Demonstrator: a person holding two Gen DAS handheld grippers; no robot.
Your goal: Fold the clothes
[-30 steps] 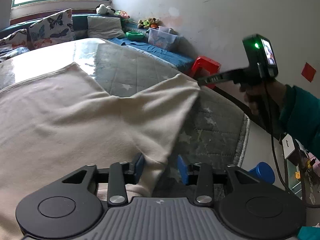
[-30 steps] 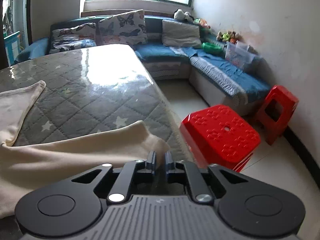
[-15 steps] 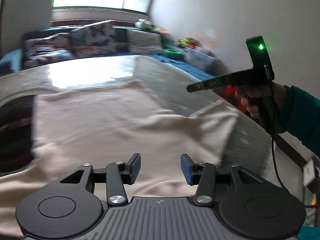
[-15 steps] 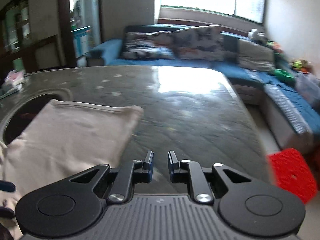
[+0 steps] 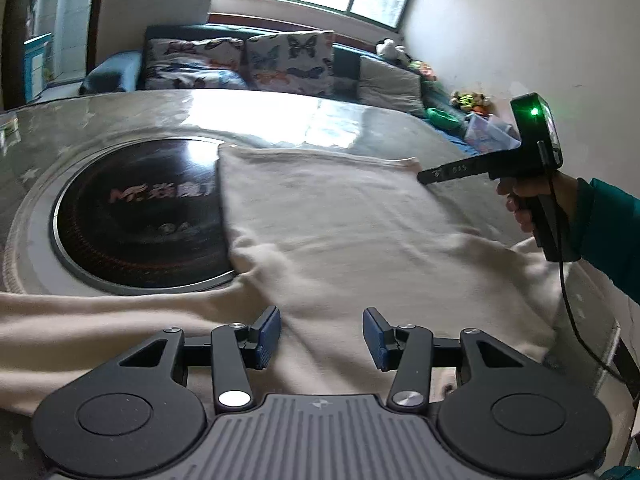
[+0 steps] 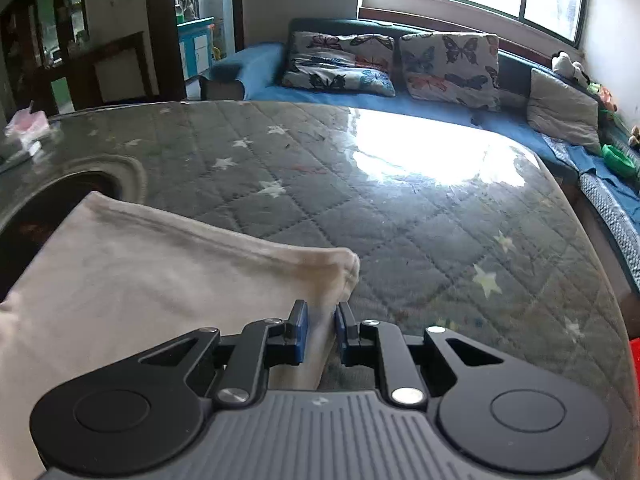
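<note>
Left wrist view: cream garment [image 5: 340, 232] spread on the quilted, glass-topped table [image 5: 120, 120], one flap folded over so that its straight edge crosses the dark round inset [image 5: 136, 216] at 10 o'clock; left gripper [image 5: 322, 334] at 6 o'clock, jaws spread wide over the cloth with nothing between them; right gripper [image 5: 424, 178] at 2 o'clock, its tip at the flap's far corner, hand [image 5: 528, 200] on the grip.

Right wrist view: right gripper [image 6: 322, 332] at 6 o'clock, blue pads [image 6: 299, 332] drawn near each other with the garment [image 6: 160, 280] edge running between them; a narrow gap shows beside the cloth, so whether the pads actually pinch it cannot be told; the corner of the flap lies just ahead at 12 o'clock, on the star-patterned table [image 6: 400, 208].

Step in hand, as judged: laying down and squaring the folded flap. To do it well, set the corner flat before letting go, so the hem lies straight and does not curl back; keep the far edge parallel to the garment's body; draw the right gripper out low and along the edge, not upward, lest the cloth lift with it; bring the left gripper down to pin or smooth the near part, where a soft ridge at 7 o'clock could set into a crease.

Risk: thin fabric sliding on the glossy surface.
</note>
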